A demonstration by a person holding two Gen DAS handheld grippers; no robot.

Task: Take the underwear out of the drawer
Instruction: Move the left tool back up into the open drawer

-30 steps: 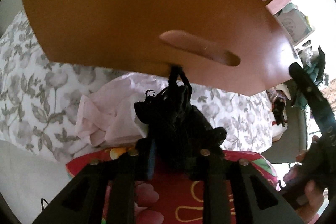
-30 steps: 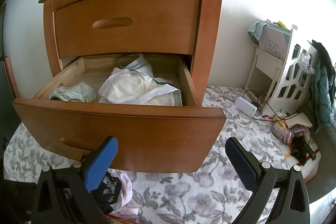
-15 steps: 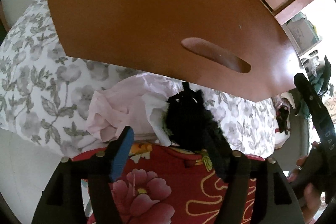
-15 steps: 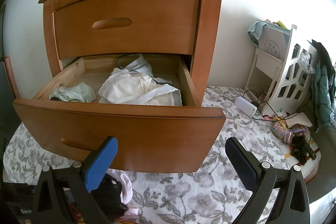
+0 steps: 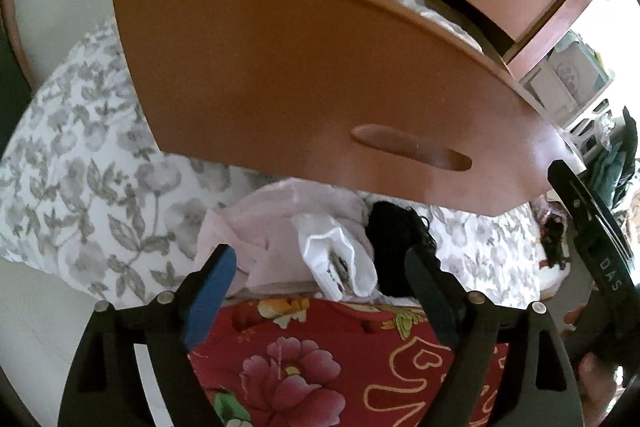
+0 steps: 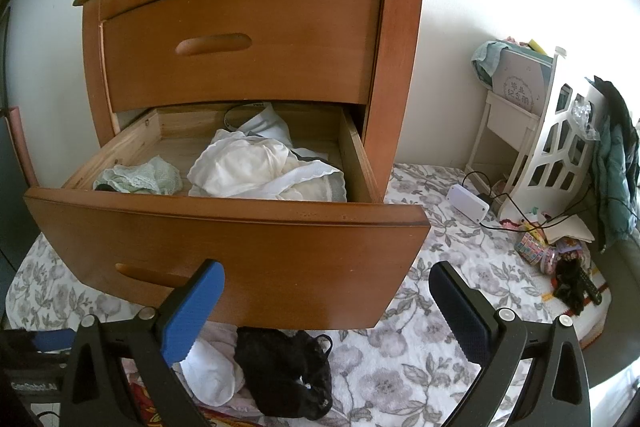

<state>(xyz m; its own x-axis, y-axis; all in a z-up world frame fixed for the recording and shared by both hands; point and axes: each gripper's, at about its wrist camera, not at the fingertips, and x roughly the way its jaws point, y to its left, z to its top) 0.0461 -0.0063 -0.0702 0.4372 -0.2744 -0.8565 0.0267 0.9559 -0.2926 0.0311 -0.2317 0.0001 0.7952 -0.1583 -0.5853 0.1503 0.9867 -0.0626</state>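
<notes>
The lower drawer (image 6: pixel 224 243) of the wooden nightstand stands pulled out. Inside lie a pale green lace piece (image 6: pixel 138 179) at the left and white underwear (image 6: pixel 256 167) in the middle. Black lace underwear (image 6: pixel 288 371) lies loose on the floral sheet under the drawer front, beside white (image 6: pixel 208 375) and pink (image 5: pixel 256 227) pieces. My left gripper (image 5: pixel 320 279) hovers just above that pile with jaws opening and nothing between them; the black piece (image 5: pixel 392 239) sits by its right finger. My right gripper (image 6: pixel 326 301) is open and empty in front of the drawer front.
A red flowered cloth (image 5: pixel 320 359) lies under the left gripper. The closed upper drawer (image 6: pixel 240 43) is above. A white shelf unit (image 6: pixel 532 131), a white box with cables (image 6: pixel 468 201) and small toys (image 6: pixel 560 267) crowd the right side. A hand (image 5: pixel 596 379) holds the right gripper.
The left gripper opened and let go of the black underwear, which now lies on the pile. The left gripper rose and tilted up, showing more of the drawer. The right gripper stayed still.
</notes>
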